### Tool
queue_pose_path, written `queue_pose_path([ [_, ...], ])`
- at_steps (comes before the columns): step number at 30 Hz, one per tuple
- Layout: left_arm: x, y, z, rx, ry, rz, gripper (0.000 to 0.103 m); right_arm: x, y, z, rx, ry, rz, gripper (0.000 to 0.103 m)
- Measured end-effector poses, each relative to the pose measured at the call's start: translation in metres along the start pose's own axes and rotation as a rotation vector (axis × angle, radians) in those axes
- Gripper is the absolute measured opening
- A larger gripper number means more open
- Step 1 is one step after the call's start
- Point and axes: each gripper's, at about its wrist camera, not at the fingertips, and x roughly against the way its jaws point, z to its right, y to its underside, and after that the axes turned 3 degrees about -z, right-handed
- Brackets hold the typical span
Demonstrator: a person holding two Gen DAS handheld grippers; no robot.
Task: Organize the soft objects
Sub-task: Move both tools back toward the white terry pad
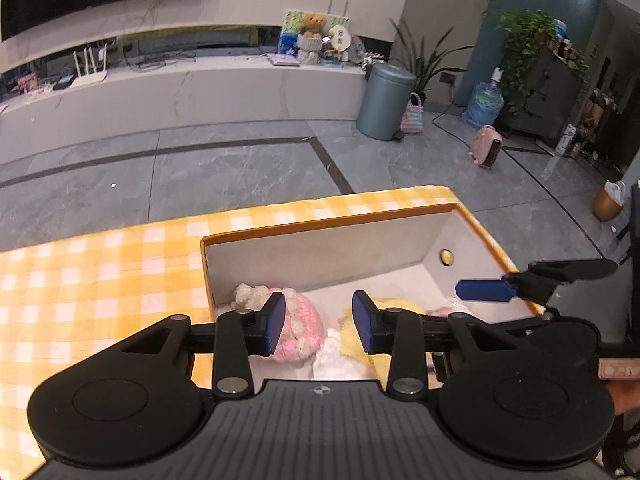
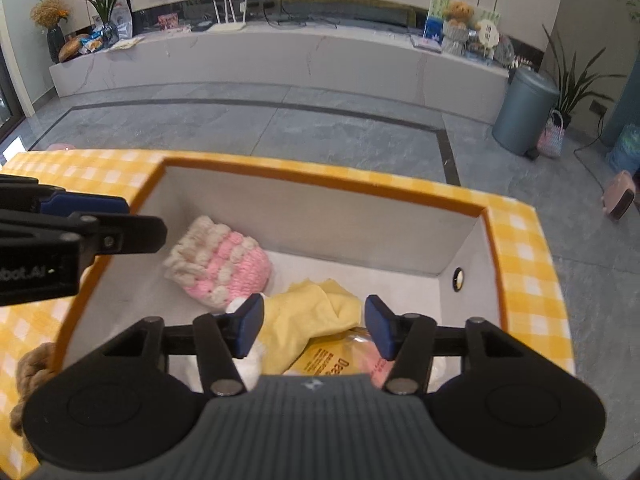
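Both your tongs, left [image 1: 319,322] and right [image 2: 314,326], hang open and empty over the box [image 2: 320,184]; knit hat [image 2: 224,266] and yellow cloth [image 2: 312,316] inside.

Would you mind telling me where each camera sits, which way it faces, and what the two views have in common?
Left wrist: on the left gripper, looking forward and down into the orange-rimmed box; its open fingers show, plus the right gripper at right.
Right wrist: on the right gripper, over the same box; the left gripper shows at left.
Shared: the pink knitted hat, yellow cloth, grey bin.
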Motion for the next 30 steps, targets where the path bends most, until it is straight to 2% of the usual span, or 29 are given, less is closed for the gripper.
queue_pose_path([
  [5, 0.043, 0.014, 0.011, -0.022, 0.004, 0.030, 0.043, 0.046, 0.012, -0.010, 0.008, -0.015, 0.060, 0.062],
  [9, 0.078, 0.038, 0.023, -0.027, 0.003, 0.072, 0.043, 0.085, 0.033, -0.021, -0.004, -0.041, 0.124, 0.065],
  [17, 0.123, 0.095, 0.050, -0.080, -0.048, 0.185, 0.043, 0.143, 0.100, -0.049, -0.022, -0.087, 0.258, 0.065],
  [21, 0.134, 0.124, 0.057, -0.109, -0.058, 0.222, 0.043, 0.159, 0.143, -0.065, -0.050, -0.096, 0.320, 0.065],
  [24, 0.138, 0.147, 0.061, -0.138, -0.066, 0.224, 0.043, 0.164, 0.175, -0.073, -0.104, -0.117, 0.330, 0.065],
  [26, 0.140, 0.166, 0.058, -0.129, -0.063, 0.208, 0.043, 0.163, 0.192, -0.079, -0.144, -0.125, 0.324, 0.065],
  [30, 0.143, 0.195, 0.047, -0.071, -0.069, 0.187, 0.043, 0.154, 0.225, -0.094, -0.166, -0.069, 0.312, 0.065],
])
